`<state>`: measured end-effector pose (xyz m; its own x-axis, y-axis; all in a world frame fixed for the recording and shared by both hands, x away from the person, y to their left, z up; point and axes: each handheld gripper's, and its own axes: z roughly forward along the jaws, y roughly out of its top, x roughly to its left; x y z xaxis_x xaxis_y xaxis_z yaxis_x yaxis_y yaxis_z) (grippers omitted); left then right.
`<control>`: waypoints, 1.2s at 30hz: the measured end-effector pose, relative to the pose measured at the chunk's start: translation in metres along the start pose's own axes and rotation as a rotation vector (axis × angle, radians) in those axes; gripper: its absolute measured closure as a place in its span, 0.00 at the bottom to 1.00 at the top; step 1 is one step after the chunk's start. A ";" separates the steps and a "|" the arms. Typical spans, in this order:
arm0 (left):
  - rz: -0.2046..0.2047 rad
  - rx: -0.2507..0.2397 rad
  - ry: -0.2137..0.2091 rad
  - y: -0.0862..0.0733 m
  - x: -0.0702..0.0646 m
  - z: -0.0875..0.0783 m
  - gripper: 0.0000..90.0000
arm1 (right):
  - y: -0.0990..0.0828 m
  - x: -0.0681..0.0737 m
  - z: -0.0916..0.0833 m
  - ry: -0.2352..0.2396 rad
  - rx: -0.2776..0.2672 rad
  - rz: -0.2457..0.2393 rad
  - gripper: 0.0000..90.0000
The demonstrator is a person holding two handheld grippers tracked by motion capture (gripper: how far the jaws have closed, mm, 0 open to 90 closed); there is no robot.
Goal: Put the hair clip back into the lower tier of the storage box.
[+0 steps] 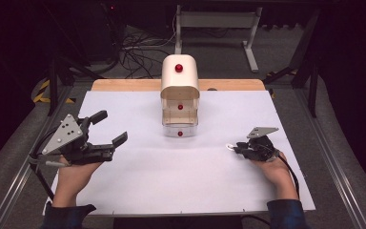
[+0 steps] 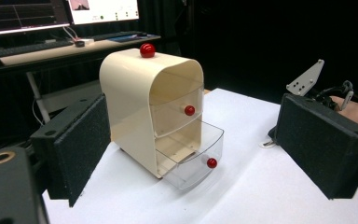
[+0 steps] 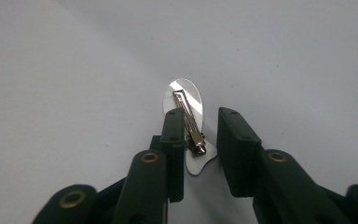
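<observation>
Right gripper view puts the clip [image 3: 189, 126] flat on the white table [image 3: 74, 70], lying between your jaws, which stand a little apart — the left jaw against its metal spring bar, the right one clear of it with white sheet showing in the gap. So your right gripper [image 3: 200, 140] holds nothing yet; it only straddles the clip. Before you close, centre the tool so both pads meet the clip together, or the near jaw will likely push the thin piece sideways across the sheet. Keep the tips low against the table, since the clip lies flat and offers little height to catch, and aim for the raised metal bar and hinge rather than the clear plate under it. Close slowly and watch for the clip turning. In the high view the clip [image 1: 229, 146] sits at the tip of that gripper [image 1: 238, 148], well apart from the cabinet [image 1: 180, 90], whose bottom drawer [image 1: 180, 130] is pulled out and looks the likely place for it. Your left gripper [image 1: 110, 128] hangs wide open and empty, off to the cabinet's left — leave it there, clear of the path to the drawer.
</observation>
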<state>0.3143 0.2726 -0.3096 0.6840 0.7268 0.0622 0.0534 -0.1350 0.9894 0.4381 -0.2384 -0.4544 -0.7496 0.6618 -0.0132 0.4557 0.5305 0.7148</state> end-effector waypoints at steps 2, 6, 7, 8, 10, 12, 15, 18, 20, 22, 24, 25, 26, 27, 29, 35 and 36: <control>0.005 0.004 -0.001 0.000 0.000 0.000 0.12 | 0.000 0.001 0.000 -0.003 -0.001 0.004 0.84; 0.001 0.001 -0.001 0.000 0.000 -0.001 0.13 | 0.001 0.002 0.000 -0.015 0.006 -0.006 0.85; 0.005 0.001 -0.001 0.000 0.000 -0.001 0.13 | 0.002 0.003 0.000 -0.016 0.008 -0.012 0.89; 0.006 0.002 0.001 0.001 0.001 -0.001 0.13 | 0.002 0.004 -0.001 -0.013 0.003 -0.015 0.91; 0.007 0.001 0.002 0.001 0.001 -0.002 0.13 | 0.004 0.005 -0.002 -0.019 0.006 -0.023 0.92; 0.007 0.001 0.001 0.001 0.001 -0.002 0.13 | 0.004 0.006 -0.002 -0.020 0.006 -0.023 0.92; 0.007 0.002 0.001 0.000 0.001 -0.002 0.13 | 0.003 0.005 -0.002 -0.015 0.005 -0.006 0.92; 0.006 0.002 -0.001 0.000 0.000 -0.001 0.13 | 0.002 0.003 -0.001 -0.003 0.000 0.007 0.92; 0.009 0.003 -0.001 0.000 0.000 -0.001 0.13 | 0.002 0.003 -0.001 -0.002 -0.001 0.012 0.92; 0.009 0.002 -0.001 0.001 0.000 -0.001 0.13 | 0.003 0.003 -0.001 -0.006 -0.001 0.009 0.92; 0.008 0.001 -0.001 0.001 0.000 -0.001 0.13 | 0.003 0.004 -0.002 -0.012 0.001 0.002 0.93; 0.008 0.003 0.000 0.001 0.000 -0.001 0.13 | 0.003 0.004 -0.002 -0.010 -0.001 0.001 0.93; 0.006 0.002 0.000 0.001 0.000 -0.001 0.13 | 0.003 0.004 -0.002 -0.010 -0.001 0.001 0.93; 0.006 0.002 0.001 0.000 0.000 -0.001 0.13 | 0.004 0.005 -0.002 -0.009 -0.004 0.001 0.93; 0.006 0.001 0.000 0.001 0.000 -0.001 0.13 | 0.004 0.006 -0.003 -0.006 -0.013 -0.006 0.93; 0.005 -0.001 0.000 0.001 0.000 -0.002 0.13 | 0.009 0.009 -0.006 0.003 -0.054 -0.004 0.93; 0.007 0.000 0.000 0.001 0.000 -0.002 0.13 | 0.009 0.009 -0.006 0.003 -0.054 -0.004 0.93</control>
<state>0.3132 0.2738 -0.3086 0.6840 0.7262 0.0688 0.0489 -0.1398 0.9890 0.4319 -0.2309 -0.4440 -0.7528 0.6581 -0.0145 0.4261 0.5040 0.7513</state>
